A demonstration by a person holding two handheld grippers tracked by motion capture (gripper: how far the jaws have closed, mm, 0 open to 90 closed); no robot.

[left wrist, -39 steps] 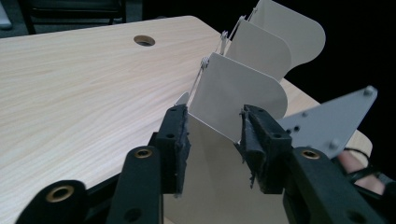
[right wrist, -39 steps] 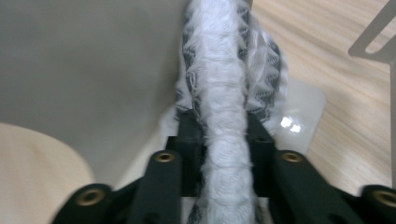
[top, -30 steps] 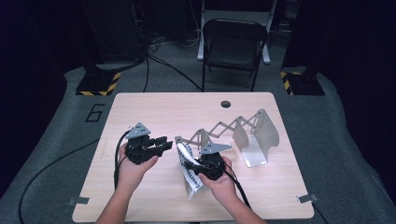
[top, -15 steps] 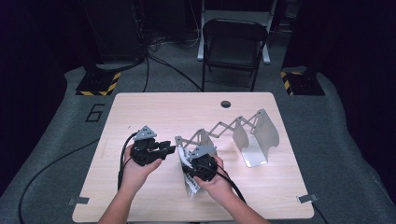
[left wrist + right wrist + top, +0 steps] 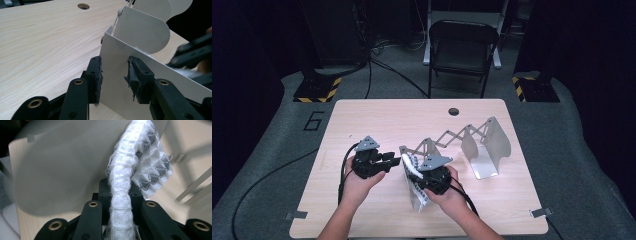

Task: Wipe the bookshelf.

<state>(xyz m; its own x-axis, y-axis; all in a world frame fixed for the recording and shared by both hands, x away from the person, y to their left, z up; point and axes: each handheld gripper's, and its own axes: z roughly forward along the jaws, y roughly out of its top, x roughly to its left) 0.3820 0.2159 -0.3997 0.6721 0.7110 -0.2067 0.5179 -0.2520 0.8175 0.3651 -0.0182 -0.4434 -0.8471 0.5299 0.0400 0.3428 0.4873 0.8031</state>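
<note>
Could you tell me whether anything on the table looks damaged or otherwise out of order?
The black pads on the left gripper look torn and ragged at their edges as they flank the white metal plate. Otherwise nothing stands out: the right gripper is shut on a folded white cloth.

Beyond my wooden table (image 5: 377, 120) with its round cable hole (image 5: 454, 111), I see a black folding chair (image 5: 461, 47), striped floor blocks (image 5: 318, 91) and cables (image 5: 387, 70).
</note>
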